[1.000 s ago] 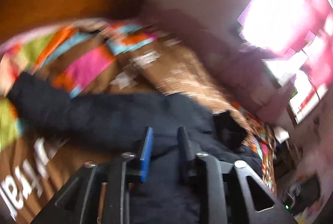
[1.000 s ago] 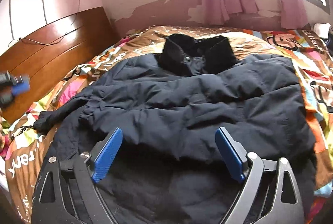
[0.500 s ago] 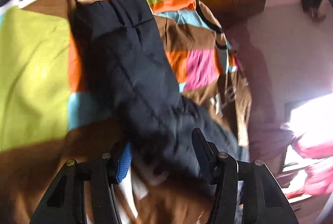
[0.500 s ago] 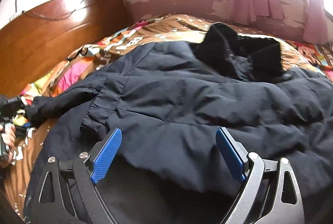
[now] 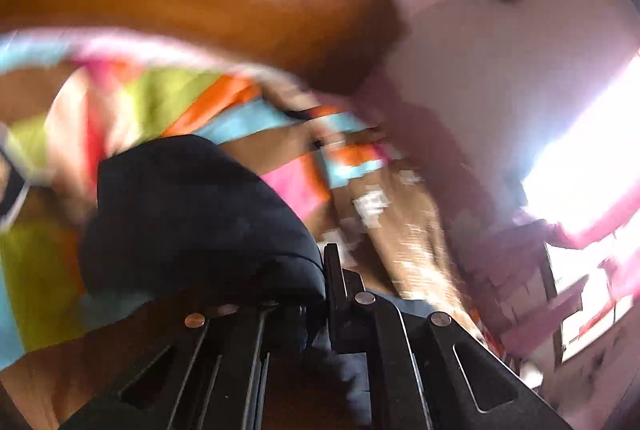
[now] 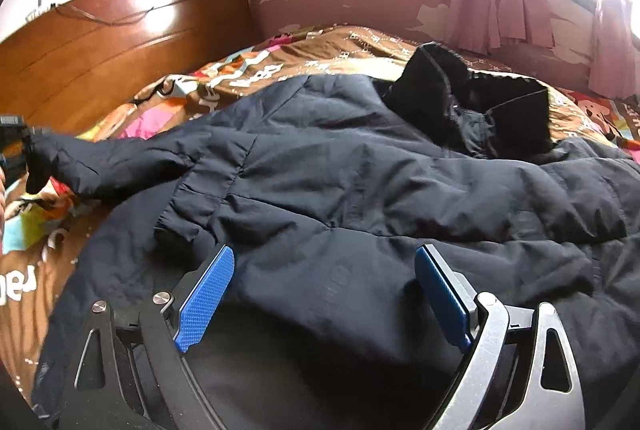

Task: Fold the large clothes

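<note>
So the dark jacket (image 6: 360, 190) lay spread across the bed (image 6: 352, 46). Left tool (image 5: 320, 270) had just snapped shut, pinching the sleeve cuff (image 5: 192, 214). Right tool (image 6: 324, 294) hung wide apart over the hem, gripping nothing.

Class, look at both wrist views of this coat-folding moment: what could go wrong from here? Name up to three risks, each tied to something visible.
1. The left gripper pinches only the cuff end of the dark padded coat's sleeve; the slippery-looking fabric could slip free when pulled.
2. The right gripper hangs open over the dark navy padded coat, so nothing pins the body; it may drag across the colourful patterned bedspread.
3. The upturned black collar could bunch inside the fold.
</note>
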`<state>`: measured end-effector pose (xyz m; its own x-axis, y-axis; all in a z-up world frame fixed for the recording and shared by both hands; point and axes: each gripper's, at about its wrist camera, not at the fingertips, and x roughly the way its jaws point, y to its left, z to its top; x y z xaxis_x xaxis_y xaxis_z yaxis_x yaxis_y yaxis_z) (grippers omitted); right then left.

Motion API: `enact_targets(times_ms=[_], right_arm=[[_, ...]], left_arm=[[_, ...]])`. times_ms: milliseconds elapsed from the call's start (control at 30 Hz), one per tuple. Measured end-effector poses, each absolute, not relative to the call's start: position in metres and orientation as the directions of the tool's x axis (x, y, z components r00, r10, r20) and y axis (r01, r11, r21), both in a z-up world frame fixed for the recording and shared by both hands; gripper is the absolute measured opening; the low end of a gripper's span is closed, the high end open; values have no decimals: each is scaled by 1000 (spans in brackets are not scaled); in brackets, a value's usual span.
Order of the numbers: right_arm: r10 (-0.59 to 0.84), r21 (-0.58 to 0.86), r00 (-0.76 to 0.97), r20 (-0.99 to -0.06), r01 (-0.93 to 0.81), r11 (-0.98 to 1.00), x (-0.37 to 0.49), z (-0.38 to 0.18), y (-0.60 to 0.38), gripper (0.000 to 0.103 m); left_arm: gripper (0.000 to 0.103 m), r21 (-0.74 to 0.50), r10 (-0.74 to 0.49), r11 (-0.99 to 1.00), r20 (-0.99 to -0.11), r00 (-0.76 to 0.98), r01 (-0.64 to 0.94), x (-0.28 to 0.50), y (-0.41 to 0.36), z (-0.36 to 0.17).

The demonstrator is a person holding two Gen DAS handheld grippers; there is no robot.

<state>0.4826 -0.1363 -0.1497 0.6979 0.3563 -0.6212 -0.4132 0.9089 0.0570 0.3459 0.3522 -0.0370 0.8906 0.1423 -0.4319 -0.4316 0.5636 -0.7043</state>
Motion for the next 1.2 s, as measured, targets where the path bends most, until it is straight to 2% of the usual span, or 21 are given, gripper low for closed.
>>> enact_targets(times_ms=[133, 233, 367, 467, 633, 833, 1067, 1200], right_arm=[[360, 83, 714, -600, -392, 916, 470, -131, -163, 89], [354, 95, 735, -578, -370, 924, 459, -118, -188, 89], [326, 100, 761, -560, -329, 939, 446, -107, -224, 89], [293, 104, 780, -553, -284, 953, 438, -101, -258, 89], [238, 120, 793, -560, -206, 971, 436, -102, -310, 89], [258, 230, 785, -564, -151, 961, 441, -116, -353, 89], [538, 587, 709, -456, -216, 781, 454, -150, -383, 89], [650, 742, 651, -392, -194, 642, 466, -174, -387, 89]], left_arm=[[6, -593, 57, 758, -352, 934, -270, 364, 286, 43], [6, -509, -27, 848, -317, 948, -146, 374, 230, 81], [6, -442, -150, 897, -306, 940, -1, 383, 164, 105], [6, -376, -228, 922, -332, 915, 93, 391, 112, 106], [6, -328, -325, 926, -432, 841, 189, 411, 43, 78], [7, -354, -401, 907, -567, 719, 227, 434, -17, 15], [7, -309, -392, 920, -736, 552, 242, 445, -63, -74], [11, -285, -378, 925, -758, 532, 252, 440, -71, -91]])
